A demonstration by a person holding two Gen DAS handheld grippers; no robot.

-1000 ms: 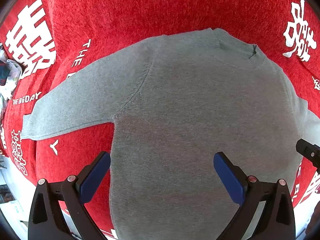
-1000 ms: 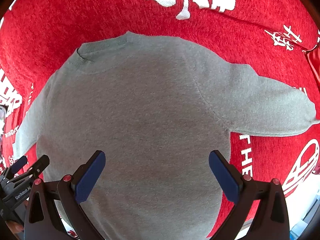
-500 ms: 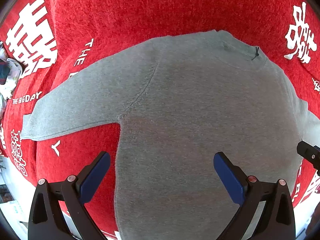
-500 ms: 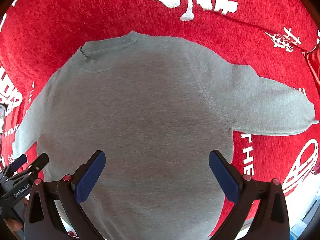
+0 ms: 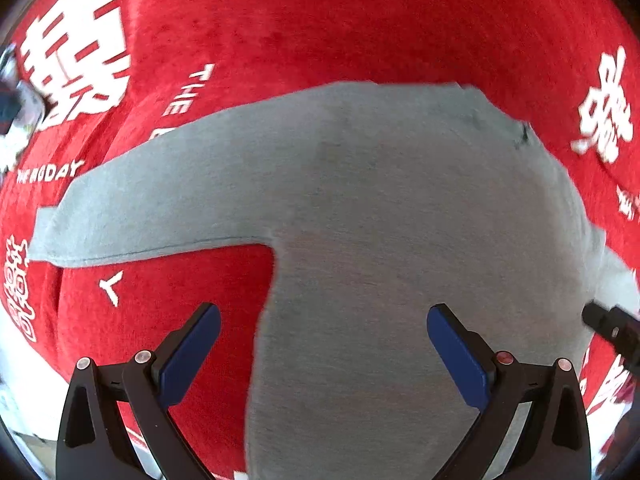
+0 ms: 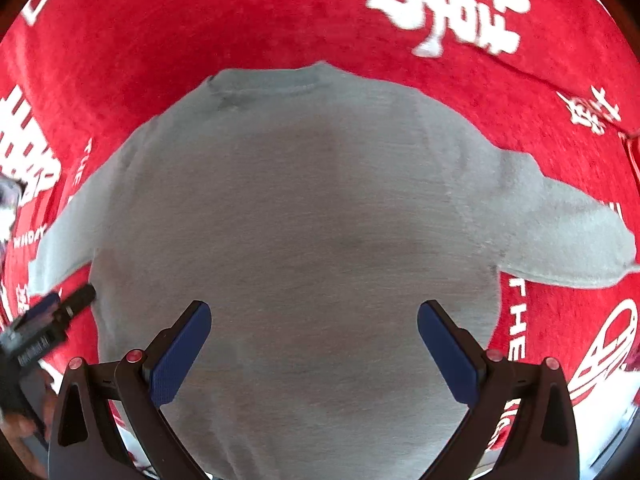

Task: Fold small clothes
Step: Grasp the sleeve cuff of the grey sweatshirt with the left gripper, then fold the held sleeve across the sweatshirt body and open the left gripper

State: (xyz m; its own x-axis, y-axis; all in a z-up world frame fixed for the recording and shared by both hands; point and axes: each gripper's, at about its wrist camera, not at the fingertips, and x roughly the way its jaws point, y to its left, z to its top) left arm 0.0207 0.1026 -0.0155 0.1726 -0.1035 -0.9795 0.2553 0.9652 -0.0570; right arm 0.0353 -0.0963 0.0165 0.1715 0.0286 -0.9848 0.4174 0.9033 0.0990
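Note:
A small grey long-sleeved sweater (image 5: 400, 240) lies flat on a red cloth, neck away from me and both sleeves spread out; it also shows in the right wrist view (image 6: 312, 220). My left gripper (image 5: 324, 348) is open and empty, hovering over the sweater's left side edge below the left sleeve (image 5: 132, 208). My right gripper (image 6: 314, 344) is open and empty, hovering over the lower middle of the body, with the right sleeve (image 6: 560, 236) off to its right. Each gripper shows at the edge of the other's view.
The red cloth (image 5: 320, 20) with white characters and lettering covers the whole surface around the sweater. A small pile of mixed items (image 5: 12, 108) sits at the far left edge. A pale floor strip (image 5: 24, 368) shows at the cloth's near edge.
Both views have shifted left, so the sweater sits further right in frame. Both grippers stay open and empty.

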